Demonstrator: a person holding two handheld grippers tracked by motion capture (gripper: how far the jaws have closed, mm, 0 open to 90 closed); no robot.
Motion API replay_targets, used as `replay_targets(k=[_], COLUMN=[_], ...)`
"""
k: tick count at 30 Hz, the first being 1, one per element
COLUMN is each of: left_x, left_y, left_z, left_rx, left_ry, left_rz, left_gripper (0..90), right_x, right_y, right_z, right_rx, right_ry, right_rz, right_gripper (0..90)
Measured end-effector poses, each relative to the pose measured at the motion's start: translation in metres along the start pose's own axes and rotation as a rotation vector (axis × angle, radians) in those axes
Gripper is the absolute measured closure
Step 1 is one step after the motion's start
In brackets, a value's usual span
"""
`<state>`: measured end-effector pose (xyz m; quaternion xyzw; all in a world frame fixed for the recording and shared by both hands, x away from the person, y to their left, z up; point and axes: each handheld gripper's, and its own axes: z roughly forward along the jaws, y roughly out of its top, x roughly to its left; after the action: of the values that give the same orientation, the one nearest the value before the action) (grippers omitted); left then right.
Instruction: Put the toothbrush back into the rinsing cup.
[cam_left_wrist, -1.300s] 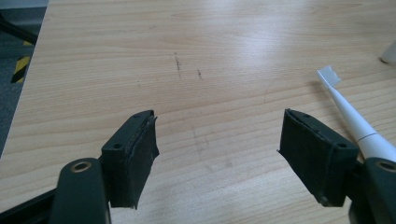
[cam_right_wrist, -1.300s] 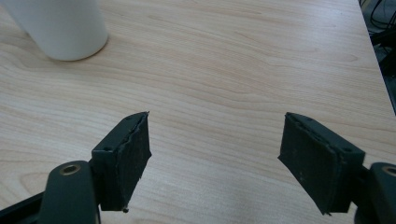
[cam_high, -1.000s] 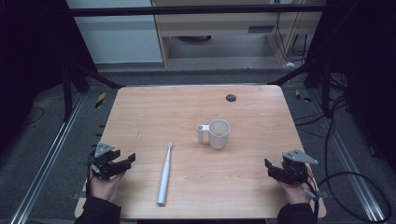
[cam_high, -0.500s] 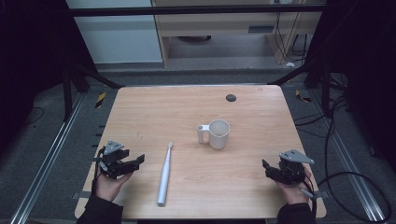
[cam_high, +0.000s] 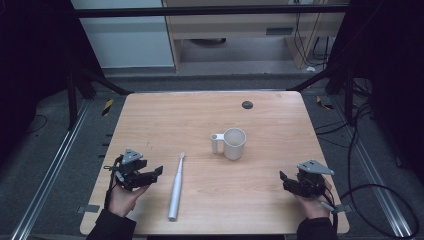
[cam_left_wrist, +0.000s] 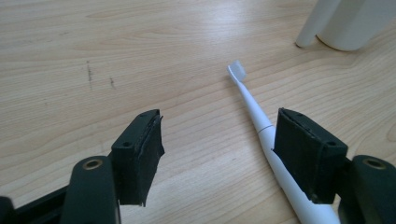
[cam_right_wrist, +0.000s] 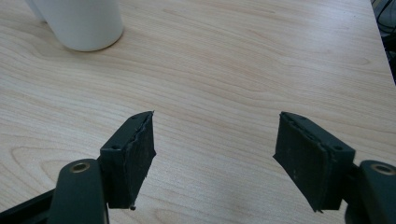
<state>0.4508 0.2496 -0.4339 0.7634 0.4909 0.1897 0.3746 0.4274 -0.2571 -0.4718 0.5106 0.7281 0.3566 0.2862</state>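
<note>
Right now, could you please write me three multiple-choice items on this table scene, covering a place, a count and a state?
1. Where does the white electric toothbrush lie?
A. inside the mug
B. flat on the wooden table, beside the left gripper
C. on the floor

2. How many white handled mugs stand on the table?
A. one
B. two
C. three

3. What state is the right gripper in?
A. shut on the mug
B. shut on the toothbrush
C. open, holding nothing

Answers: B, the high view shows it there; A, a single mug stands near the middle; C, its jaws are spread over bare wood.

White toothbrush (cam_high: 176, 187) and white mug (cam_high: 233, 143) on a pale wood-grain table (cam_high: 270, 115); black tools.
</note>
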Motion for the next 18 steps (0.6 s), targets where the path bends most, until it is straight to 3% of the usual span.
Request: replay_targets(k=[6, 13, 18], left_x=[-0.009, -0.017, -0.021], left_y=[-0.001, -0.004, -0.006], left_z=[0.007, 0.022, 0.03], left_rx=[0.026, 0.065, 0.09], left_ry=[-0.01, -0.02, -0.026], left_rz=[0.023, 0.052, 0.063], left_gripper=[38.2, 60.1, 70.9], right_x=[0.0, 0.001, 0.0], right_y=[0.0, 0.0, 0.0], right_z=[0.0, 0.001, 0.001], right_rx=[0.002, 0.008, 0.009], right_ry=[0.003, 0.007, 0.009], right_rz=[0.0, 0.003, 0.0], right_gripper=[29.2, 29.8, 30.2])
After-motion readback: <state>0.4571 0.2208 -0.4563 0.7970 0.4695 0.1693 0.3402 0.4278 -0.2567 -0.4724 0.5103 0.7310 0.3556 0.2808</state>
